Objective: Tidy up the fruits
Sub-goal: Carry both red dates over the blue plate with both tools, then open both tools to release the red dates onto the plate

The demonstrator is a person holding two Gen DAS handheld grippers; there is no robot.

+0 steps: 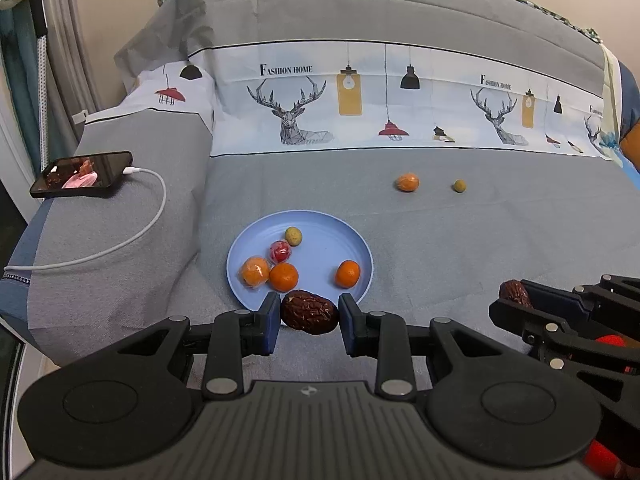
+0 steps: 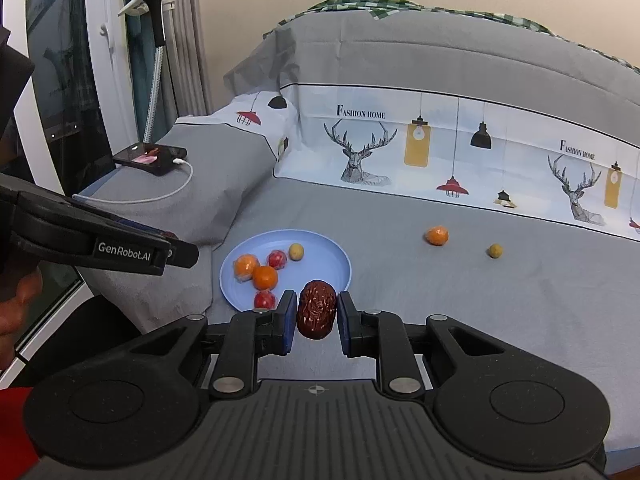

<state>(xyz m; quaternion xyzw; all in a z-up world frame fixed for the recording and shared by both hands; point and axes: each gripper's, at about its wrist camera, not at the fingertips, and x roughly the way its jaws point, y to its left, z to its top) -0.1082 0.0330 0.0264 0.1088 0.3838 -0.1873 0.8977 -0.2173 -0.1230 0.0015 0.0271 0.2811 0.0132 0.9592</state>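
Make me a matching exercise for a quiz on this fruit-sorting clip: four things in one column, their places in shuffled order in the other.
Things:
1. phone
2. left gripper's date
3. unwrapped orange
4. small green fruit

Places:
A. on the blue plate
B. loose on the grey sheet, right of the wrapped orange
C. on the raised grey cushion, cable plugged in
D. between two blue finger pads

Pairs: 1-C, 2-D, 3-A, 4-B

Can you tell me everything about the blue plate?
The blue plate is round and pale blue, smooth like plastic, with a low raised rim. It lies flat on the grey bedcover. Small orange, red and yellow-green fruits rest inside it. Both grippers hold wrinkly dark red dates near its front edge.
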